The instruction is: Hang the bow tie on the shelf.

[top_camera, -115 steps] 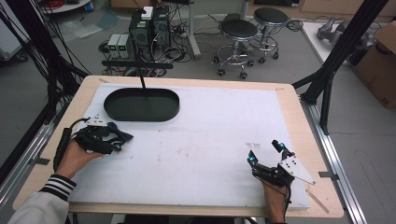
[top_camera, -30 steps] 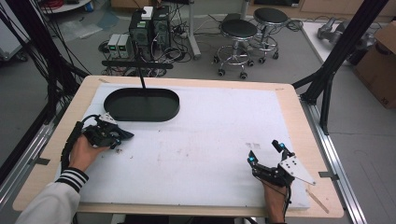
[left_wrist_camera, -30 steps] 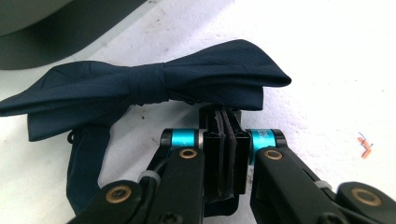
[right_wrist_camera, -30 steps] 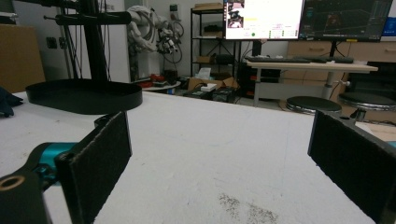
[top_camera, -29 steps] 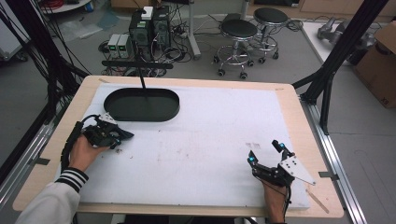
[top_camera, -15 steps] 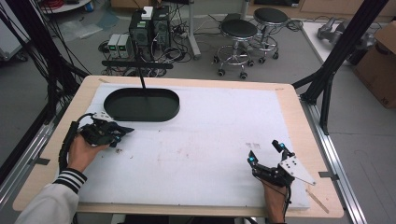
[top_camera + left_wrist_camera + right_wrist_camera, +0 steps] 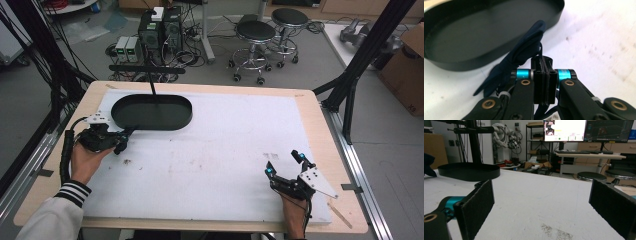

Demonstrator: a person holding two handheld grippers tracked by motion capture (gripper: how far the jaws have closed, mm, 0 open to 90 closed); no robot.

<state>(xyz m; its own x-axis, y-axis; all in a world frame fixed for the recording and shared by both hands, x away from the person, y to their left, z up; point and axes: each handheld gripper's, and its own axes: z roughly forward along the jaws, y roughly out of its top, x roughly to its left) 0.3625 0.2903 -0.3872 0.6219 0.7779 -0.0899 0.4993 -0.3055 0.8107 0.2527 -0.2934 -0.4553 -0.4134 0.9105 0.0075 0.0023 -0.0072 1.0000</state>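
one dark blue cloth (image 7: 524, 53) is pinched in the closed left gripper (image 7: 545, 65), draped against the rim of the one black oval tray (image 7: 150, 113); the right gripper (image 7: 285, 164) rests wide open and empty, well apart
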